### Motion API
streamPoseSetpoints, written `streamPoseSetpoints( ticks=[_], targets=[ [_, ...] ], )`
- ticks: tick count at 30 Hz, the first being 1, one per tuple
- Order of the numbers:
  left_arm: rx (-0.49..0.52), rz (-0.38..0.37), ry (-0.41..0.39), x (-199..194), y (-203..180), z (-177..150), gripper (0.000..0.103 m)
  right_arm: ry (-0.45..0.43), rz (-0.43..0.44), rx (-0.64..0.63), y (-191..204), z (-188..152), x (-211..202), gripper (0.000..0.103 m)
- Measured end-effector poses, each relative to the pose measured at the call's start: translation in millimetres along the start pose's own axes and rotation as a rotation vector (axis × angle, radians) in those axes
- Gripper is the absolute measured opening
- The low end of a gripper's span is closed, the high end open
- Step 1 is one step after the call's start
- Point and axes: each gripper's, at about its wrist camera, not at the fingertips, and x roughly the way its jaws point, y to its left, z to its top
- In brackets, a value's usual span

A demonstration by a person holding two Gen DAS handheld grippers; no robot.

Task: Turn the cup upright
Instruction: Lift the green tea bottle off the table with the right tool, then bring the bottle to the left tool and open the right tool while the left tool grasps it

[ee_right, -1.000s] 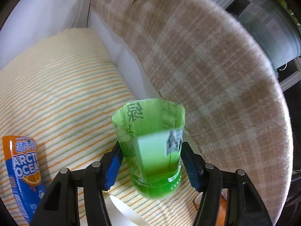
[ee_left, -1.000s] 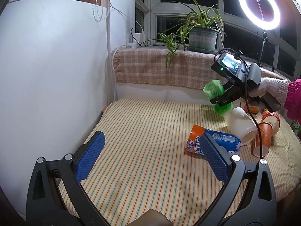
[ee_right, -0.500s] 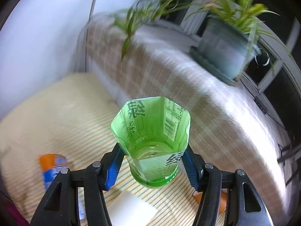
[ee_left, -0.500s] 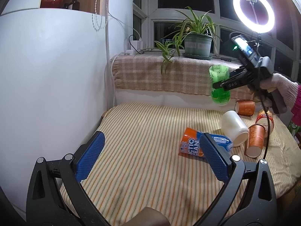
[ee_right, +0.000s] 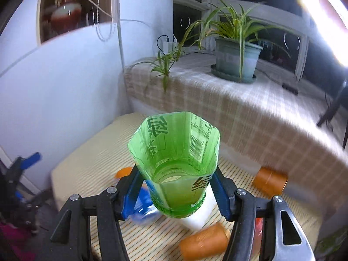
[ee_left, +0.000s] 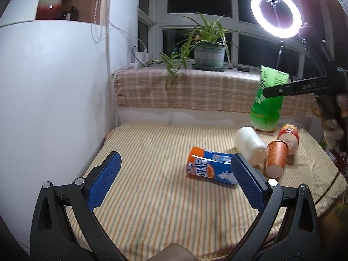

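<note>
Right tool (ee_right: 175, 192) is clamped on the green cup (ee_right: 174, 163), mouth up, just above the striped counter (ee_left: 152, 184) at its far right. Left tool (ee_left: 174, 182) hangs wide open, gripping nothing, near the toppled orange-blue cup (ee_left: 208, 169).

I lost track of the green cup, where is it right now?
The green cup is clamped mouth-up in the right tool; in the left wrist view it is at far right, just behind the white cup.

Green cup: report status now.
Right gripper shut on green cup, mouth up, near upright. Left gripper open, idle. White cup, orange cups lie below.
</note>
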Motion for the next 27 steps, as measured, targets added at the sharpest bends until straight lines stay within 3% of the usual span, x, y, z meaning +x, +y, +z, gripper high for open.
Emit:
streamPoseSetpoints(
  ticks=[11, 18, 27],
  targets=[
    [-0.012, -0.088, 0.059, 5.1, -14.9, -1.3, 0.102, 0.097, 0.221, 0.237, -3.6, -81.1, -19.7, 0.062],
    [-0.020, -0.129, 0.100, 8.9, -21.9, -6.1, 0.102, 0.217, 0.352, 0.352, -1.2, -128.9, -4.1, 0.062],
    [-0.016, -0.168, 0.135, 10.5, -29.9, -8.6, 0.102, 0.348, 0.428, 0.455, -6.7, -154.7, 32.9, 0.062]
  ],
)
